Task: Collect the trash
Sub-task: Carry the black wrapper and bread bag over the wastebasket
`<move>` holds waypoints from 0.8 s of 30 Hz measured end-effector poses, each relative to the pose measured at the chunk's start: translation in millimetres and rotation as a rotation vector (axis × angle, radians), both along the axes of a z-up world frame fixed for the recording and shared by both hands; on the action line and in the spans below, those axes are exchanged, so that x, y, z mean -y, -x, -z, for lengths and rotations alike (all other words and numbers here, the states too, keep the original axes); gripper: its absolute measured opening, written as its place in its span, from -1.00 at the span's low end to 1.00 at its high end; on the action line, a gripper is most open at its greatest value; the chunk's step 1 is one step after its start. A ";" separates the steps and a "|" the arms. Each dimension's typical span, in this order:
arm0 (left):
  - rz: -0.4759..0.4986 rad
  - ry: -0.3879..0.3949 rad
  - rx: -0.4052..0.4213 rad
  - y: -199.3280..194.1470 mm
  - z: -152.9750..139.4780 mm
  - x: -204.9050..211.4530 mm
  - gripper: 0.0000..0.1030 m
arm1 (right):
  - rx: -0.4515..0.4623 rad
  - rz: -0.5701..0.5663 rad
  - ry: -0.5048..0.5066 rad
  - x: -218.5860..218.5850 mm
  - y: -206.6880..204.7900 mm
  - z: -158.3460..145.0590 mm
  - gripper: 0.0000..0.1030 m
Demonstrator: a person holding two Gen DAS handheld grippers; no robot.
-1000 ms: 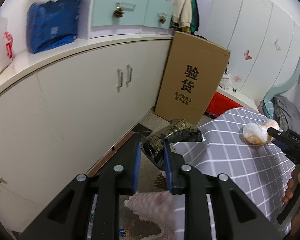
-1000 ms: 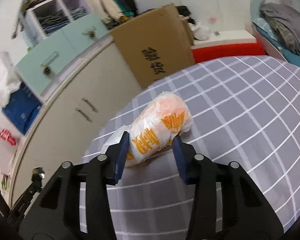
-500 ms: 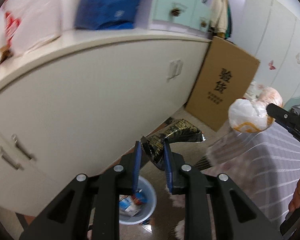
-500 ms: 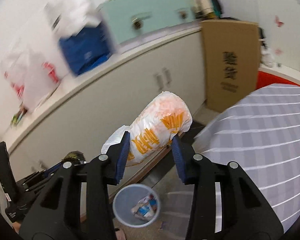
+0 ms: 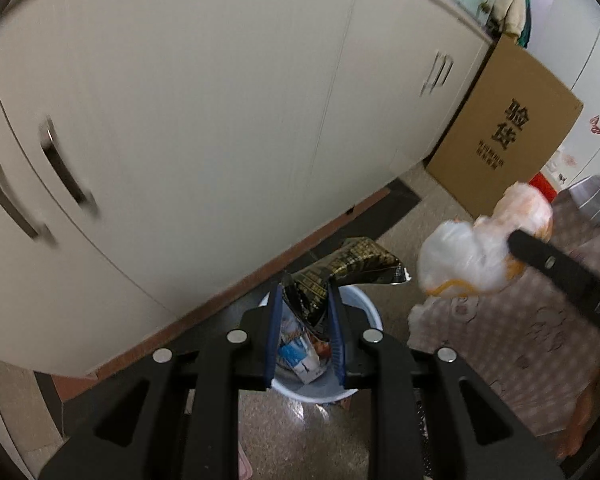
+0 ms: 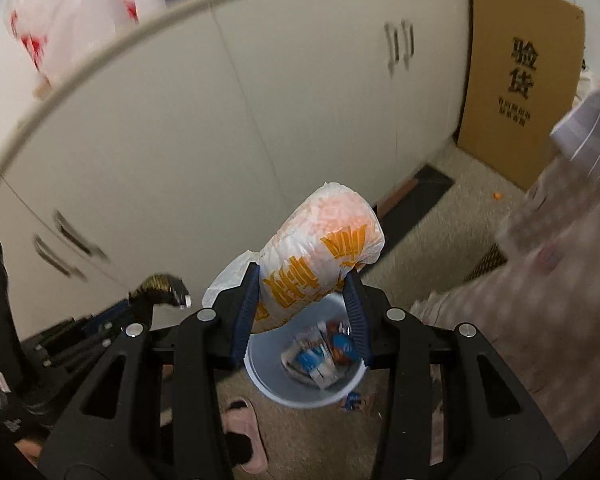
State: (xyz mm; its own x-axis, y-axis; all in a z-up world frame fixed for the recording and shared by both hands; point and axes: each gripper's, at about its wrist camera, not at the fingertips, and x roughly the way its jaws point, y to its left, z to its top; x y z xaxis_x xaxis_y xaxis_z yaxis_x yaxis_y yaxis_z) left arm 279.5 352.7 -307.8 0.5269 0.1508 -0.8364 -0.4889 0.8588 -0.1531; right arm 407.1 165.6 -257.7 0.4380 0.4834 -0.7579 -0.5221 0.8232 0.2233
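Speckled floor (image 6: 428, 240) — blue bin (image 6: 300, 394), pink slipper (image 6: 246, 432), cardboard box (image 6: 520, 76).

My left tongs (image 5: 303, 312) are black with blue pads, and so are my right tongs (image 6: 302, 304). The wrapper (image 5: 352, 268) is black with gold print. The bag (image 6: 320, 256) is white with orange lettering. The bin (image 6: 300, 392) is pale blue; the box (image 5: 504, 132) brown with black characters; the cabinets (image 5: 220, 92) cream.

A cardboard box (image 6: 518, 76) leans against white cabinets (image 5: 204, 120); a pink slipper (image 6: 246, 436) lies on the floor.
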 end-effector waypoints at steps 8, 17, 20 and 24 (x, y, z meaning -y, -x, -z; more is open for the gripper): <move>0.018 0.069 -0.073 -13.1 76.5 4.0 -0.59 | -0.053 -0.013 0.123 -14.0 5.0 76.8 -0.21; 0.061 0.051 -0.113 -42.2 123.0 9.2 -0.58 | -0.063 -0.038 0.222 -26.5 2.6 126.1 -0.21; 0.084 0.086 -0.119 -53.3 129.9 14.1 -0.58 | -0.081 -0.039 0.236 -27.9 1.4 141.3 -0.21; 0.112 0.043 -0.129 -58.9 132.0 24.4 -0.56 | -0.098 -0.026 0.231 -29.1 0.6 151.9 -0.21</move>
